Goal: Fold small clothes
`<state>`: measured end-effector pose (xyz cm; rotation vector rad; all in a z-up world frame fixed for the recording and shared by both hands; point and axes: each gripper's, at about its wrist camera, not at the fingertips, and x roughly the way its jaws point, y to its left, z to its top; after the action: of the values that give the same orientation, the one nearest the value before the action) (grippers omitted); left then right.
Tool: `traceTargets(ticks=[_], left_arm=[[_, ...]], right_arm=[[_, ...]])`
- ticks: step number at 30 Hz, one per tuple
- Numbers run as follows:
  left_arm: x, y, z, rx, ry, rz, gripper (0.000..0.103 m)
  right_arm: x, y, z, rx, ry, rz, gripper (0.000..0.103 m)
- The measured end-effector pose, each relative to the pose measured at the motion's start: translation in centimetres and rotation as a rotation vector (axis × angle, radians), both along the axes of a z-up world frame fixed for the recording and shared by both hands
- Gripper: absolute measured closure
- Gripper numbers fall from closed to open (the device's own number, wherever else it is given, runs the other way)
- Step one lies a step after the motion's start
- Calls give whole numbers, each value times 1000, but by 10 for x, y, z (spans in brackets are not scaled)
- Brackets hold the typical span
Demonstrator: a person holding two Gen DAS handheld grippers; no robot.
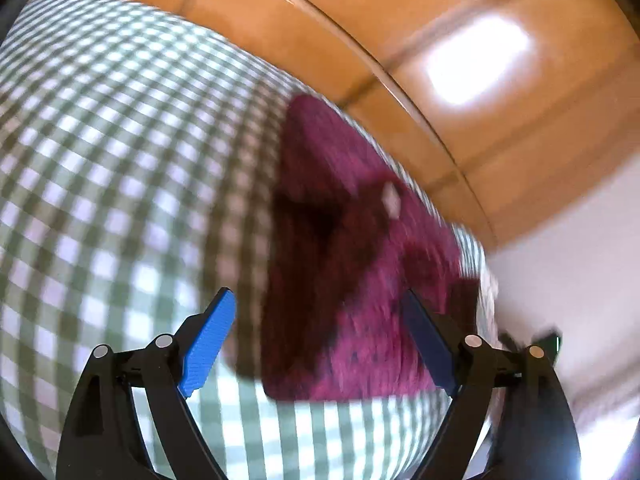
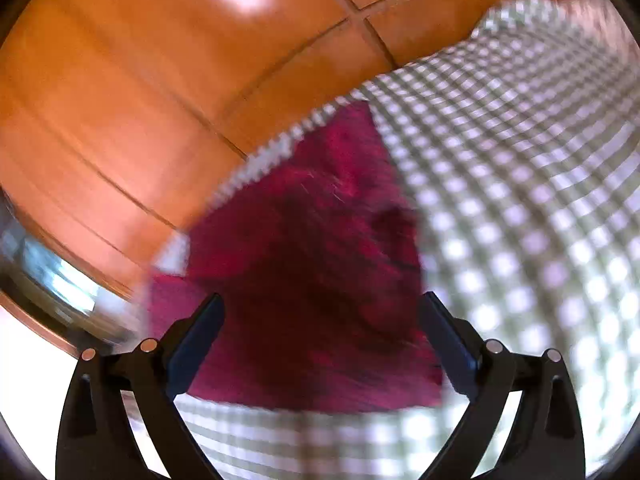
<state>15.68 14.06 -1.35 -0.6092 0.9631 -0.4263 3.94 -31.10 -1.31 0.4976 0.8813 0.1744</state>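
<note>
A small magenta knit garment lies folded on a green-and-white checked cloth, close to the table's edge. In the left wrist view my left gripper stands open over the garment's near part, its blue fingers wide apart and pressing on nothing. The right wrist view shows the same garment from the other side. My right gripper hangs open above it, with the dark fingers spread to either side of the fabric. Both views are blurred.
The checked cloth ends just beyond the garment, where an orange tiled floor shows below. In the left wrist view the floor lies past the far right edge, with a pale surface at the right.
</note>
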Motion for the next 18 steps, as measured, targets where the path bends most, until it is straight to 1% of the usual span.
traceTargets(ticks=[1, 2, 3, 4, 5, 6, 7, 8, 9, 11, 14, 18], left_arm=[[-4, -8, -2, 24, -5, -37, 19], [-6, -18, -4, 60, -6, -72, 19], [-10, -32, -7, 114, -4, -119, 26], [-11, -40, -11, 149, 1, -148, 35], [-11, -47, -15, 192, 6, -164, 52], [-11, -52, -19, 246, 6, -158, 68], [-12, -52, -20, 252, 9, -153, 73], [-14, -48, -19, 240, 7, -137, 83], [-16, -45, -18, 228, 5, -133, 87], [-22, -41, -14, 222, -5, -133, 89], [-35, -40, -9, 226, -16, -144, 90], [-54, -34, -7, 178, -3, -144, 91]], right_arm=[[-2, 3, -7, -47, 15, 14, 14], [-1, 10, -17, -95, 45, 44, 35], [2, 14, -25, -116, 70, 56, 46], [2, 16, -31, -138, 79, 55, 53], [1, 20, -34, -168, 63, 52, 61], [1, 23, -34, -181, 59, 48, 63], [-1, 23, -33, -187, 60, 41, 70], [-3, 22, -31, -187, 58, 33, 74], [-5, 20, -29, -183, 56, 28, 80], [-11, 18, -24, -165, 51, 25, 86], [-26, 19, -16, -132, 42, 38, 90], [-47, 22, -7, -81, 32, 50, 91]])
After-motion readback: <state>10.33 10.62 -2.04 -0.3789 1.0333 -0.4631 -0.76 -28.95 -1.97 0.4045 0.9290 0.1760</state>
